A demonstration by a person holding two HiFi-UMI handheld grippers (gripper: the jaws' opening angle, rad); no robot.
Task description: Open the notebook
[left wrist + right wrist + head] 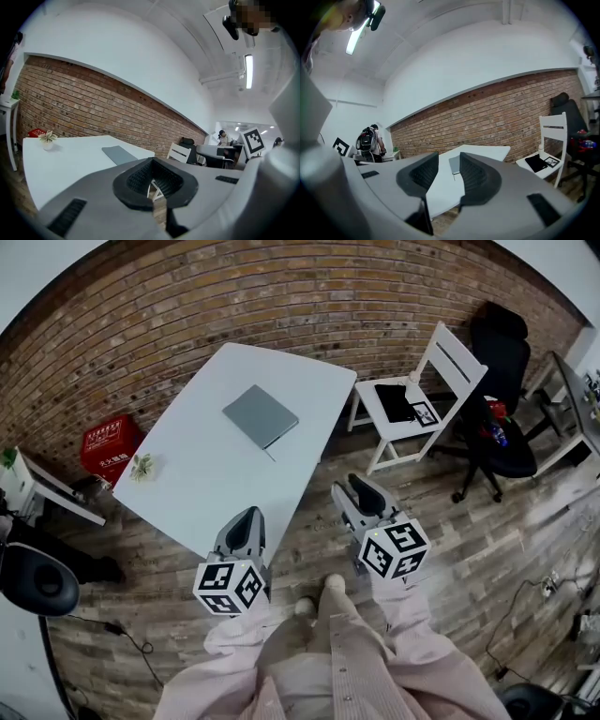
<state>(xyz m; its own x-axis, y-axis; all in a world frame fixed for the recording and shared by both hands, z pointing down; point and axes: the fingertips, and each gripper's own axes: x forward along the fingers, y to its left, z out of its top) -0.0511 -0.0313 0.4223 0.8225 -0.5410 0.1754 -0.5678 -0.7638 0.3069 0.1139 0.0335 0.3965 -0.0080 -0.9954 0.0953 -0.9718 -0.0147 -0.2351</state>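
The grey notebook (pixel 260 416) lies closed on the far half of the white table (pixel 202 479). It also shows as a flat grey slab in the left gripper view (pixel 119 153) and between the jaws in the right gripper view (pixel 454 165). My left gripper (pixel 246 524) hovers at the table's near corner, its dark pads (pixel 140 174) meeting with nothing held. Off the table's near right edge, my right gripper (pixel 361 498) hangs over the floor with a clear gap between its jaws (pixel 448 162). Both grippers are well short of the notebook.
A small potted plant (pixel 142 466) stands at the table's left corner. A white chair (pixel 441 381) holding a black item (pixel 396 402) sits to the right, a black office chair (pixel 502 362) behind it. A red crate (pixel 111 444) rests by the brick wall.
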